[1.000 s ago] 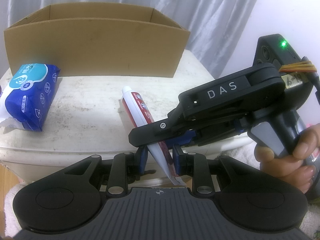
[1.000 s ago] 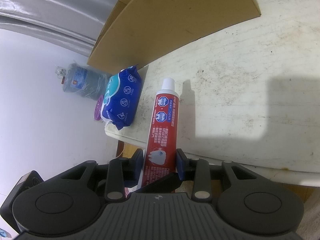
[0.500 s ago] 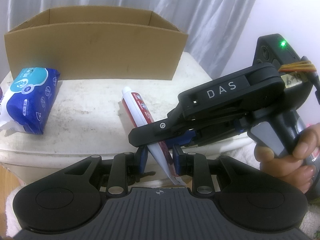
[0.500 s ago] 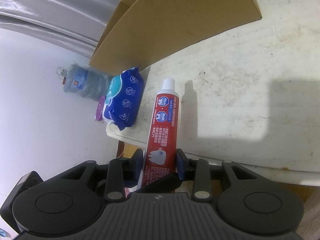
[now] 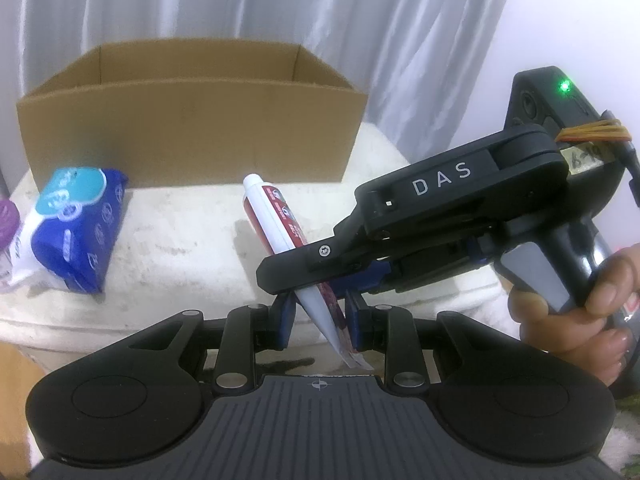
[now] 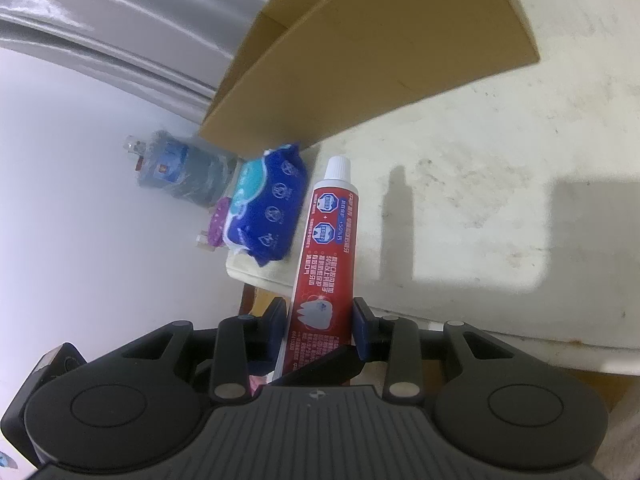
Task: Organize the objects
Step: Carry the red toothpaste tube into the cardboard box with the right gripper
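Toothpaste tube (image 6: 326,256) sits clamped in right tool (image 6: 320,320) (left tool (image 5: 318,316) closed emptily beside it).

1. Pale grey curtain (image 5: 280,12) hangs in vertical folds behind the work surface.
2. Plain white wall (image 5: 560,32) adjoins the curtain on the right.
3. White tabletop (image 6: 480,184), scuffed and stained, rounded front edge.
4. Large blue water bottle (image 6: 180,172) stands against the wall beyond the table.
5. Lighting casts hard-edged shadows on the tabletop.
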Motion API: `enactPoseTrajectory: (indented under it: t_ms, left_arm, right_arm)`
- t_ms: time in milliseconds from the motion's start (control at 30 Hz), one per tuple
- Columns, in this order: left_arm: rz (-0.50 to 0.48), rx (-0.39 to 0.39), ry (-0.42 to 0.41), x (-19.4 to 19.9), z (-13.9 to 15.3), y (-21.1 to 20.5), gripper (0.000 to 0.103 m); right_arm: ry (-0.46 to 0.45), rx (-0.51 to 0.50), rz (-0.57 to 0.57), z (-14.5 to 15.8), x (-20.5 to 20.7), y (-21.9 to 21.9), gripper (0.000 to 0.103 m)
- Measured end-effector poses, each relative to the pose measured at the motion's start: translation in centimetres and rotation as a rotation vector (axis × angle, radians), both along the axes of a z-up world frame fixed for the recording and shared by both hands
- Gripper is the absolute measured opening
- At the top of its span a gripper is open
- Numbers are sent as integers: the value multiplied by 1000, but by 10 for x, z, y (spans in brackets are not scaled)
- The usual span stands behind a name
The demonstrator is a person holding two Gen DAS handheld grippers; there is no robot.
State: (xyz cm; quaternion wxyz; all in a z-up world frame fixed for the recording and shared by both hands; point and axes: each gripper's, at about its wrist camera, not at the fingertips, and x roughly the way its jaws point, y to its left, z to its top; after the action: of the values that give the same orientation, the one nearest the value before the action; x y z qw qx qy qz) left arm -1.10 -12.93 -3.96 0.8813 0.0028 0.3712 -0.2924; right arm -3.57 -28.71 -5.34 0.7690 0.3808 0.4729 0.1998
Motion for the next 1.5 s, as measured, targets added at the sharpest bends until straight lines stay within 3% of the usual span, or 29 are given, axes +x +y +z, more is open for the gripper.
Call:
enactPoseTrajectory:
  t_ms: [433, 767, 1200, 1500]
  left_arm:
    - [11, 13, -142, -3, 52, 0, 26]
    - [14, 22, -179, 17, 74, -7, 26]
    - [-35, 14, -200, 93, 107, -31, 26]
    - [-66, -31, -99, 177, 96, -56, 26]
  right_arm:
    - [-135, -10, 14, 56, 4, 3, 39]
    - [-179, -8, 15, 82, 18, -3, 39]
    - [-210, -12, -20, 109, 75, -32, 39]
    - [-159, -32, -61, 99, 143, -69, 40]
